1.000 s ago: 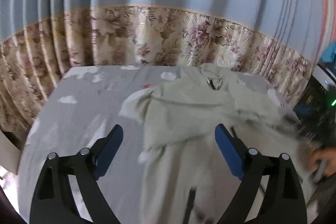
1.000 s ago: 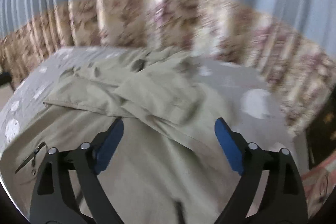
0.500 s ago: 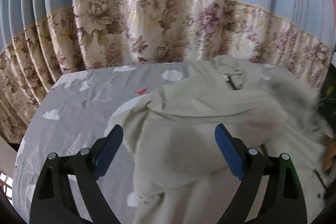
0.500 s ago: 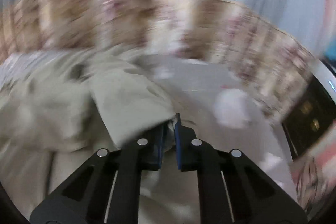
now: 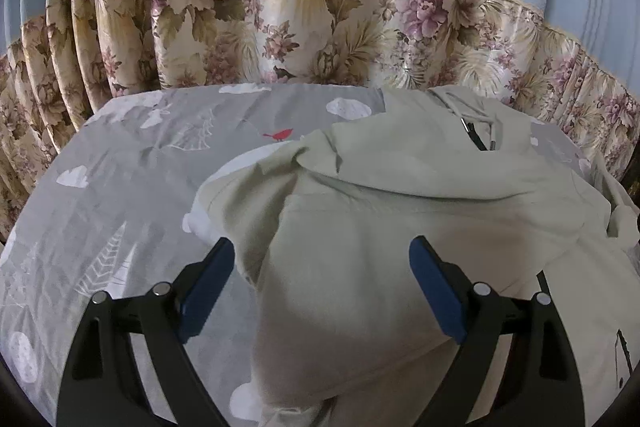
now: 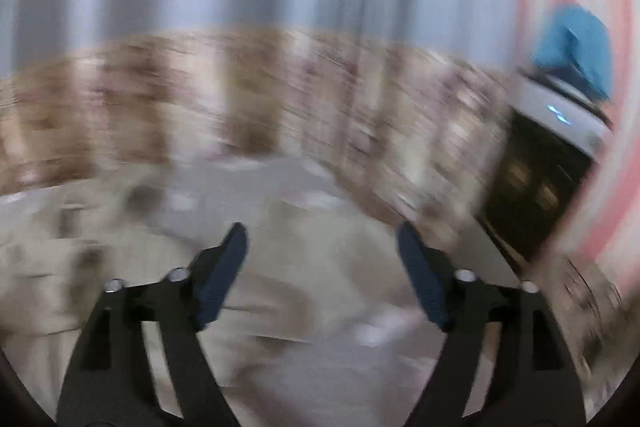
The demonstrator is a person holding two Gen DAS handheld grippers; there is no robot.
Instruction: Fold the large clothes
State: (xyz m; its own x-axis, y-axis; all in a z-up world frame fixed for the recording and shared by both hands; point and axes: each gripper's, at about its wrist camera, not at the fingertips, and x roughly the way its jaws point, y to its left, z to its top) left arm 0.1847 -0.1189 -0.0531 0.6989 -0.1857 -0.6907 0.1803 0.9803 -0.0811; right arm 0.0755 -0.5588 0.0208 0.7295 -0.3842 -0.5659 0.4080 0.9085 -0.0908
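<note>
A pale green hooded jacket with a dark zipper and drawstrings lies rumpled on a grey printed bedsheet. One sleeve is folded across its body. My left gripper is open and empty, hovering just above the jacket's left part. In the blurred right wrist view the jacket lies under my right gripper, which is open and holds nothing.
A blue curtain with a floral lower band hangs right behind the bed. A dark cabinet with a white device and a blue object stands at the right of the bed.
My right gripper was shut on a fold of the jacket half a second ago; it has let go, opened and swung right. My left gripper has moved in over the jacket.
</note>
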